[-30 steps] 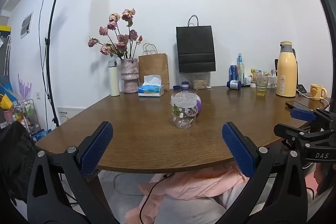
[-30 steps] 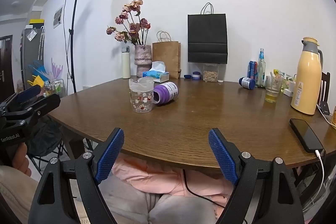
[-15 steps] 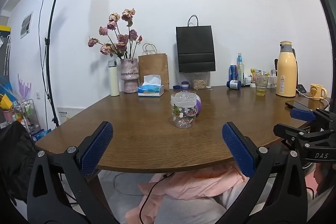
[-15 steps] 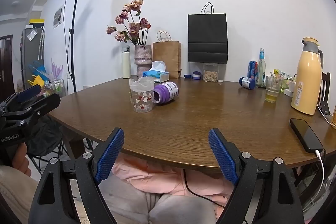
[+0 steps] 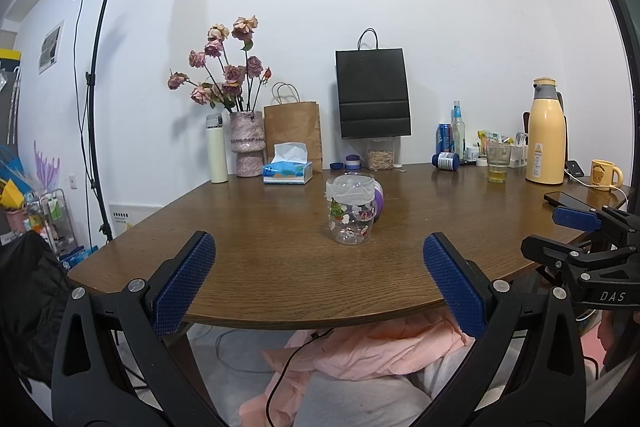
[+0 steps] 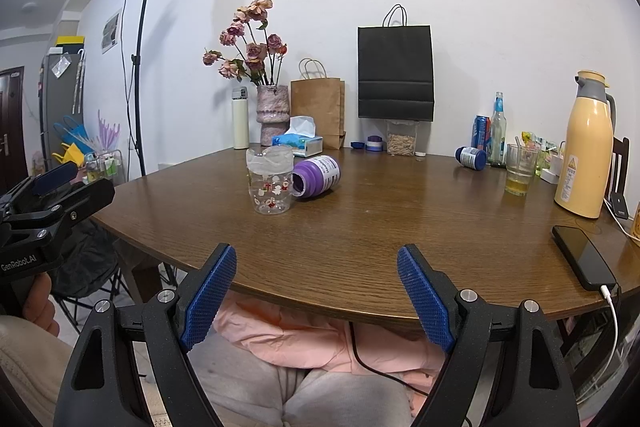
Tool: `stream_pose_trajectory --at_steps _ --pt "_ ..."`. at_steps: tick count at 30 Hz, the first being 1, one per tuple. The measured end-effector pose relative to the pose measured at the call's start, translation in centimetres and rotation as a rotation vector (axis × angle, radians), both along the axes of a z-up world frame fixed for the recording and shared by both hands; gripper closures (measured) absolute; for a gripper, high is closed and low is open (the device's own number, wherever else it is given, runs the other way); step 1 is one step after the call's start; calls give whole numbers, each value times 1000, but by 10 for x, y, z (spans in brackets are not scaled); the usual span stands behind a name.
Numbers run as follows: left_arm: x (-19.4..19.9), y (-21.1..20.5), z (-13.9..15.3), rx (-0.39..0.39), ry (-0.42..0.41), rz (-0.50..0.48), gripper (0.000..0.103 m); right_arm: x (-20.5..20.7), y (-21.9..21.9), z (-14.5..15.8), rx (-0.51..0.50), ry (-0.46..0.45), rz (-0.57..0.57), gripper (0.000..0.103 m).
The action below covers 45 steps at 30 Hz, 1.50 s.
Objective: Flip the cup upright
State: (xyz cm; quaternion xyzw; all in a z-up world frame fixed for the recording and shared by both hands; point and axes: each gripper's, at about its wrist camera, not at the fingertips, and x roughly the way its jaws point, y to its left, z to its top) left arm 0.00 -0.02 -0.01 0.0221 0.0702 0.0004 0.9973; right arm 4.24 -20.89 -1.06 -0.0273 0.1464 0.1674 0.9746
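A clear plastic cup (image 5: 351,209) with cartoon stickers and a white taped rim stands on the brown wooden table (image 5: 280,259), mouth up; it also shows in the right wrist view (image 6: 270,179). A purple bottle (image 6: 316,175) lies on its side right behind it, touching or nearly so. My left gripper (image 5: 318,285) is open and empty, held back at the table's near edge, facing the cup. My right gripper (image 6: 316,301) is open and empty, at the near edge, to the right of the cup.
Along the back of the table stand a flower vase (image 5: 248,143), white flask (image 5: 216,149), tissue box (image 5: 287,171), paper bags (image 5: 372,93), cans, bottles, a glass of yellow liquid (image 6: 519,169) and a yellow thermos (image 6: 586,143). A black phone (image 6: 582,257) on a cable lies at the right edge.
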Motion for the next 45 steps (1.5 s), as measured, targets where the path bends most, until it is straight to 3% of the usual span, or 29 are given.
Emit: stream_pose_trajectory --at_steps 32,39,45 --pt "5 -2 1 4 -1 1 0 4 -4 0 3 9 -3 15" --pt "47 19 11 -62 34 27 0 44 -7 14 49 11 -36 15" --pt "110 39 29 -75 85 65 0 114 1 36 77 60 -12 15"
